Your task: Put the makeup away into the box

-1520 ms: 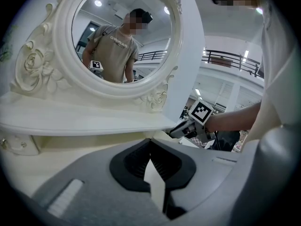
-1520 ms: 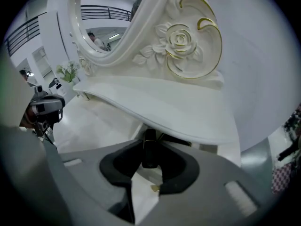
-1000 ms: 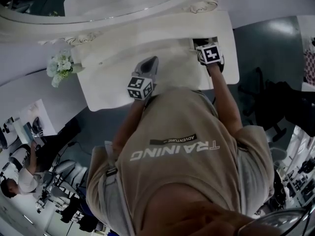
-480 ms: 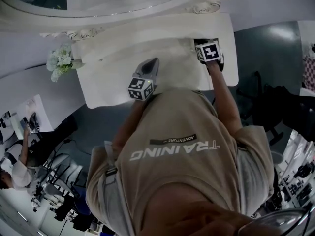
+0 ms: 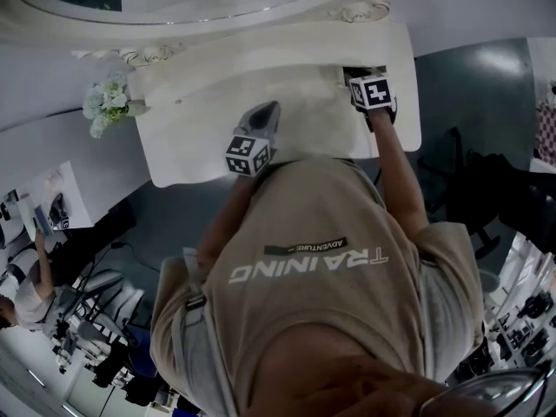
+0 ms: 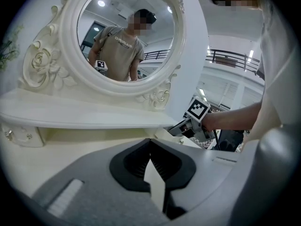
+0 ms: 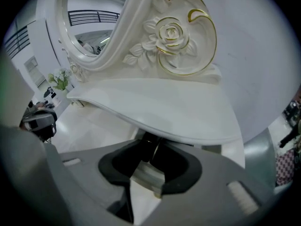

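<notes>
My right gripper [image 5: 365, 81] reaches under the raised shelf at the back right of the white vanity table [image 5: 200, 159], next to a dark box-like shape [image 5: 351, 74]. In the right gripper view a small dark item with a metal ring [image 7: 149, 150] sits between the jaw tips of the right gripper [image 7: 149, 147]. The jaws have just been opening and stand apart around it. A pale silvery piece [image 7: 146, 175] shows lower in the gap. My left gripper [image 5: 273, 107] hovers over the table's middle, and its jaws [image 6: 150, 142] meet with nothing in them.
An ornate round mirror [image 6: 124, 32] stands on the shelf [image 6: 84, 114] at the back. White flowers [image 5: 106, 107] sit at the table's left end. The table's front edge [image 5: 174, 181] lies close to my body. People sit far off at the lower left.
Both grippers keep their places over the table. Only the head view drifts slightly.
</notes>
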A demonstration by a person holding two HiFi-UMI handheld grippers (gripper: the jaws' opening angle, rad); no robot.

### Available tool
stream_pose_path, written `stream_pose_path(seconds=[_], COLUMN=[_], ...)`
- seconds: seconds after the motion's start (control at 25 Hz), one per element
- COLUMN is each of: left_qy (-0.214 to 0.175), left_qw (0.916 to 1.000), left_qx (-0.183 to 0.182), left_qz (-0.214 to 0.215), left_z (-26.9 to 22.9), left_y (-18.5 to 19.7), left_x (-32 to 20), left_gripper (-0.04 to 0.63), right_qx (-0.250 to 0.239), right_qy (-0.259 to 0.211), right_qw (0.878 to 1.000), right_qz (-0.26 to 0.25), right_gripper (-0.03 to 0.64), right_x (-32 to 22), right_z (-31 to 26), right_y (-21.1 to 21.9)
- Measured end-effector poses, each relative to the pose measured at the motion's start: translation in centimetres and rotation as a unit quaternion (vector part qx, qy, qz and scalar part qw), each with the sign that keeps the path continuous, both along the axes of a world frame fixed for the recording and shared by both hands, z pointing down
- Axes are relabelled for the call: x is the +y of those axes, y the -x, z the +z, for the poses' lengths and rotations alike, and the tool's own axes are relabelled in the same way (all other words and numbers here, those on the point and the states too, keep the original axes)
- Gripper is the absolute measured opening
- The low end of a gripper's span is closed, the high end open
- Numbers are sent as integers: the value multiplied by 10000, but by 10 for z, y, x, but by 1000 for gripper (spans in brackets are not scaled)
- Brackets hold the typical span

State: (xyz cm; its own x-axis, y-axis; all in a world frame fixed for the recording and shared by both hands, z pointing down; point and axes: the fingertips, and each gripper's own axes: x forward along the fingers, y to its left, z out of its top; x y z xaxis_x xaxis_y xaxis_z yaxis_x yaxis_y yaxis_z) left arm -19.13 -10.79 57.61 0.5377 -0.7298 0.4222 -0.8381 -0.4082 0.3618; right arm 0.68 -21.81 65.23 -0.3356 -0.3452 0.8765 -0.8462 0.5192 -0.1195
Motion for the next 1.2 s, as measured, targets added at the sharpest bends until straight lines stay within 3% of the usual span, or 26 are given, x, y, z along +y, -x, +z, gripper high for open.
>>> stream_pose_path(seconds=[0.4, 0.68, 0.84, 1.0, 1.2], left_qy=[-32, -116, -146, -204, -383], left_qw=[10000, 9999, 9996, 9992, 9979], left_qx=[-48, -66, -104, -137, -157], left_qz=[12, 101, 197, 313, 506], left_z=[-1, -6, -10, -17, -30], left_y=[-7, -20, -29, -38, -46], left_x=[11, 12, 12, 10, 9], left_gripper=[-2, -2, -2, -2, -2], right_qx=[-208, -523, -685, -790, -841], right_qy=[-57, -421, -624, -776, -924], right_qw=[9998, 9977, 9957, 9938, 9920], right_qz=[49, 36, 27, 39, 194], right_gripper=[135, 133, 104, 5, 5], right_x=[11, 15, 19, 24, 34], right_z=[-2, -15, -23, -31, -43], right_y=[-9, -18, -25, -34, -45])
